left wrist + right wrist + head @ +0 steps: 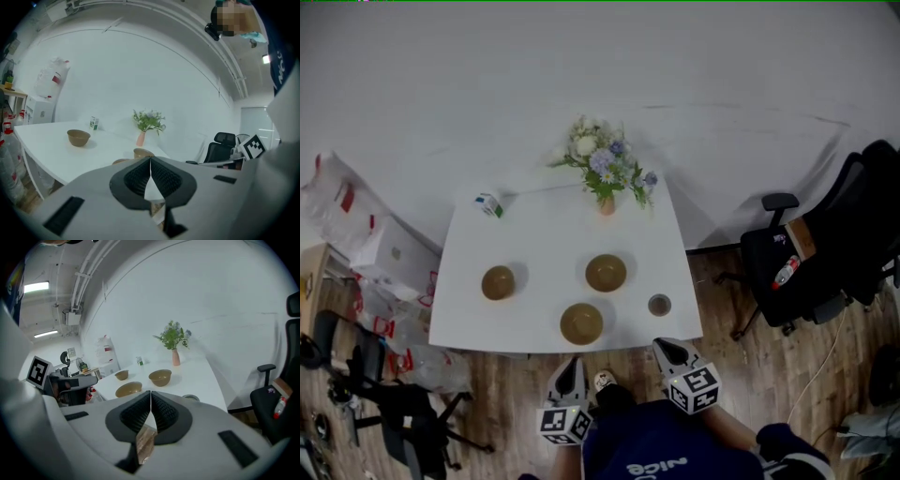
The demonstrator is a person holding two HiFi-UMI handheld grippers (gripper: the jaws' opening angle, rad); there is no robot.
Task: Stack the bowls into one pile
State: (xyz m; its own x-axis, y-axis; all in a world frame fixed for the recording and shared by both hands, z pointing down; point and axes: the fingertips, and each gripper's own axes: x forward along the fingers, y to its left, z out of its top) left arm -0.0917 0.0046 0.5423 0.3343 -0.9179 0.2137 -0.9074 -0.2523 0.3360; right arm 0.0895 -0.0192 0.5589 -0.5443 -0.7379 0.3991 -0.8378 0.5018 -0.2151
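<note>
Approach stage; nothing stacked. I find left bowl (498,282), far bowl (606,273) and near bowl (581,323) apart on the surface (544,234). My left hand-held gripper (572,364) and right hand-held gripper (667,346): jaws together, empty. Next, I should open one at a rim.

**Left tongs** (571,364), **right tongs** (662,347): pale grey shells tapering to a point. At its 6 o'clock end each carries a white cube printed with black square markers: left cube (564,424), right cube (694,387). In the left gripper view, ribbed black pads (163,176) sit in a dark, shield-shaped recess (123,190), with a black slot (63,214) at 8 o'clock of it. The person wears a dark blue top (637,431) with white lettering at 6 o'clock.
</note>
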